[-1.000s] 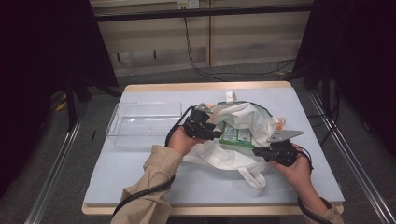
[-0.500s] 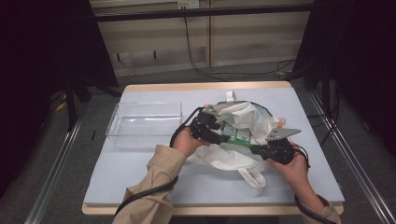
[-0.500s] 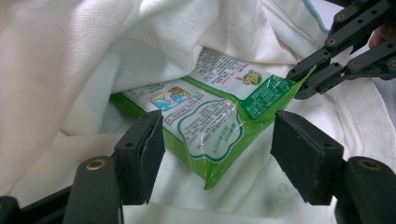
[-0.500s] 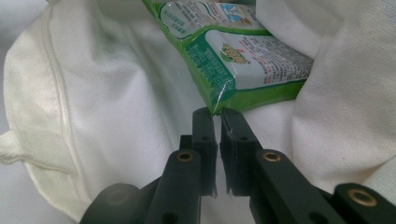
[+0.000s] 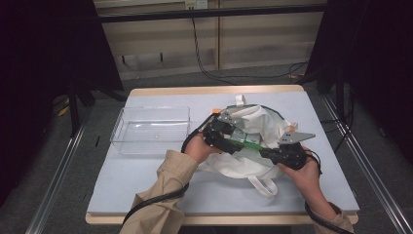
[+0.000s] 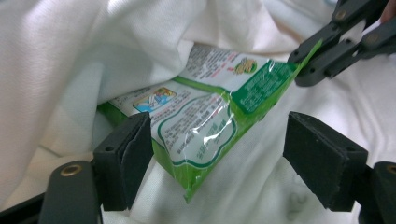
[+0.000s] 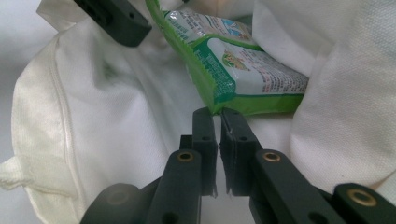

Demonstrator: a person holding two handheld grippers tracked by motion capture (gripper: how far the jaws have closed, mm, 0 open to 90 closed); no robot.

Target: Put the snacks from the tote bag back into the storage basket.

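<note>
— What has the right gripper [image 7: 218, 116] got?
— Its jaws pinch the corner of a green snack packet [image 6: 205, 116], drawn halfway out of the white cloth bag [image 5: 253, 161] since a second ago.
— And the left gripper [image 6: 217, 154]?
— Wide apart, straddling the packet.
— The clear plastic tray [image 5: 151, 129]?
— Empty, near the table's left edge.

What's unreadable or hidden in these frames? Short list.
- Green packet: its far end sits under a fold of the white bag in the left gripper view.
- Packet print: too small and blurred by glare in both gripper views.
- Anything else inside the bag: covered by cloth in the high view.
- Right gripper: the pinched packet corner hides between the jaws.
- Clear tray: contents hard to judge.
</note>
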